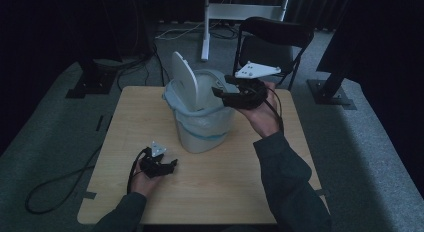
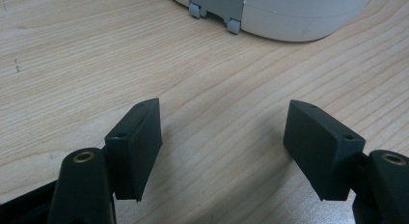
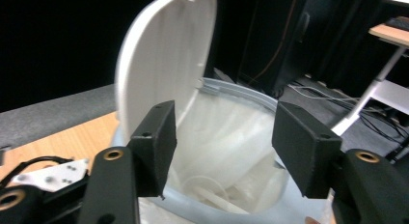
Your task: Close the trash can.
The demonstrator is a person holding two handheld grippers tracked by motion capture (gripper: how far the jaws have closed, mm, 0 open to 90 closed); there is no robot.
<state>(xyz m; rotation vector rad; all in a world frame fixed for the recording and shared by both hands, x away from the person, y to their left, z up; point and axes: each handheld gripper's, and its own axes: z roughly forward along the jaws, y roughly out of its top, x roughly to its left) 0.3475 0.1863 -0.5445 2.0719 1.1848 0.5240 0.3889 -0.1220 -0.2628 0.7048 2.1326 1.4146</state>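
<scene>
White bin [image 1: 202, 123] mid-tabletop [image 1: 235, 182], lid [image 1: 185, 81] upright, thin liner [image 3: 226, 132] draped over rim: likely light, stiff plastic, prone to sliding; liner soft, tears easily. Best hold probably the lid edge or rim. Right gripper [image 1: 220, 90] above the opening, jaws spread, nothing between; left gripper [image 1: 172, 165] low near the base, jaws spread.

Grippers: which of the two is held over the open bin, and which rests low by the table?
The right gripper is over the white bin, its fingers apart with nothing between them. The left gripper sits low on the table, short of the bin.

Both claws [image 2: 222, 147] [image 3: 222, 151] agape, empty
</scene>
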